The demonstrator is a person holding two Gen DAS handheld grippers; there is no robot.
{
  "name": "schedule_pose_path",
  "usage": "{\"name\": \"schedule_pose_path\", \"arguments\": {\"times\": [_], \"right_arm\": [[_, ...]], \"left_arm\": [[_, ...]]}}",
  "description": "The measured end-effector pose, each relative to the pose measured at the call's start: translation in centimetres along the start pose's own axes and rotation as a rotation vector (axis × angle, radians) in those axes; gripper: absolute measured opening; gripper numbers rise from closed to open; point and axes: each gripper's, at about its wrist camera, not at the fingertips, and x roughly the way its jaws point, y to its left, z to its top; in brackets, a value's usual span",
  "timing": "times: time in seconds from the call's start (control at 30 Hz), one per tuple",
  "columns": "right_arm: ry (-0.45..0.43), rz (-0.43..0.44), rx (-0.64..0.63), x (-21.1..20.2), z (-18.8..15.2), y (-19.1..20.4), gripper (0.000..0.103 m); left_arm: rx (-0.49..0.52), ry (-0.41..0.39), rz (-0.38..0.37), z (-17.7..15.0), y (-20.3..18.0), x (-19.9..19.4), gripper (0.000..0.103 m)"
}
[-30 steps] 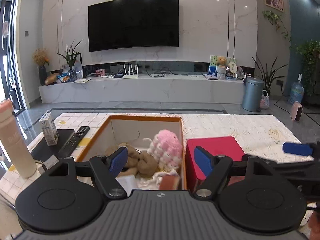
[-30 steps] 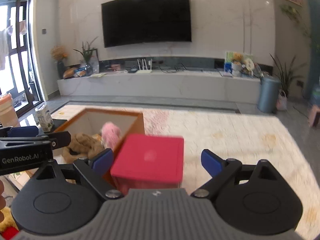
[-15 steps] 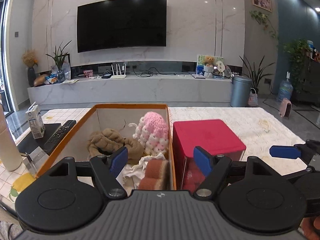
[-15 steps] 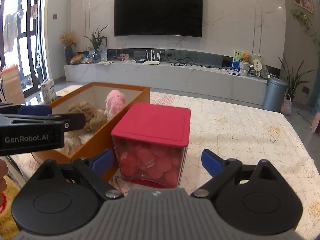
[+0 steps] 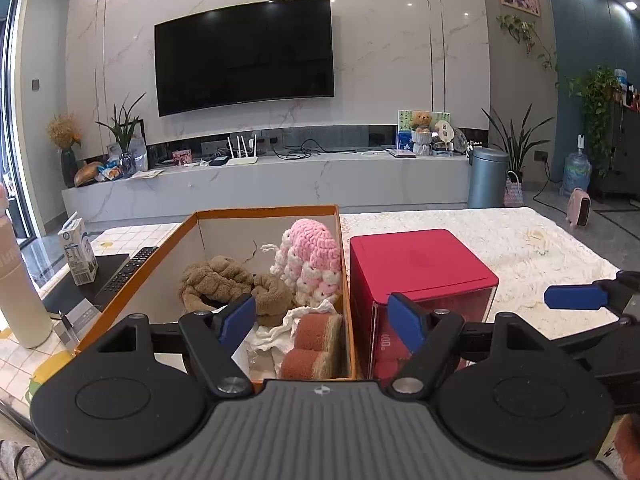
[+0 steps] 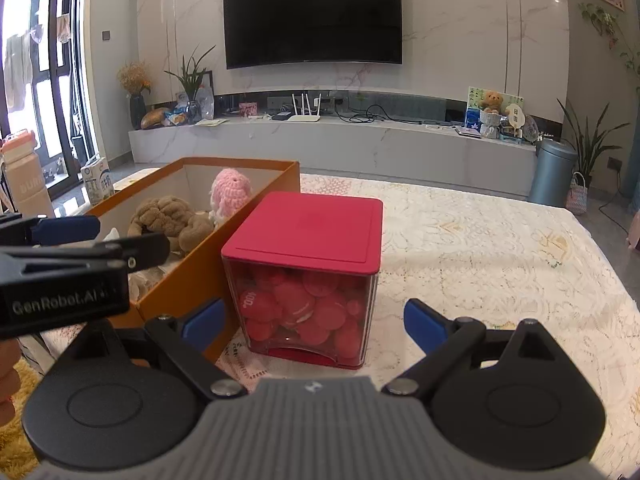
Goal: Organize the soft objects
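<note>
While both tools (image 5: 322,320) (image 6: 316,322) gape, the red-lidded container (image 6: 308,272) sits just ahead.

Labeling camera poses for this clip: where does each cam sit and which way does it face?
Left wrist: on the left gripper, facing the TV wall over the orange box of soft toys; own open fingers and the right gripper's fingertip show.
Right wrist: on the right gripper, open, aimed at the red-lidded container; the left gripper and a bit of hand show.
Shared: box, container, TV.
</note>
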Motion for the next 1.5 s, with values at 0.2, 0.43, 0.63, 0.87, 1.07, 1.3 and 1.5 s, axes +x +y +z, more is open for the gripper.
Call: {"name": "schedule_pose_path", "arguments": {"times": [0.2,0.43,0.63,0.87,1.07,1.3,1.5], "right_arm": [[0.004,0.004,0.0,0.0,-0.1,-0.1,0.095],[0.008,-0.007,-0.019,0.1,-0.2,0.0,0.095],[0.01,-0.001,-0.024,0.0,-0.1,0.1,0.095],[0.012,-0.002,-0.039,0.0,-0.2,0.3,0.095],[0.007,0.003,-0.04,-0.2,-0.2,0.5,0.094],[0.011,0.008,-0.049,-0.2,-0.2,0.8,0.094],[0.014,0.01,-0.062,-0.2,-0.3,1.1,0.094]], "left_arm": [[-0.022,0.017,-0.02,-0.1,0.0,0.2,0.088],[-0.013,0.018,-0.02,-0.1,-0.1,0.3,0.088],[-0.013,0.018,-0.022,-0.2,-0.1,0.3,0.088],[-0.004,0.016,-0.016,-0.2,-0.3,0.3,0.088],[-0.007,0.018,-0.011,-0.2,-0.3,0.2,0.089],[-0.011,0.028,-0.003,-0.2,-0.3,0.2,0.089],[0.0,0.031,0.009,-0.3,-0.3,0.2,0.089]]}}
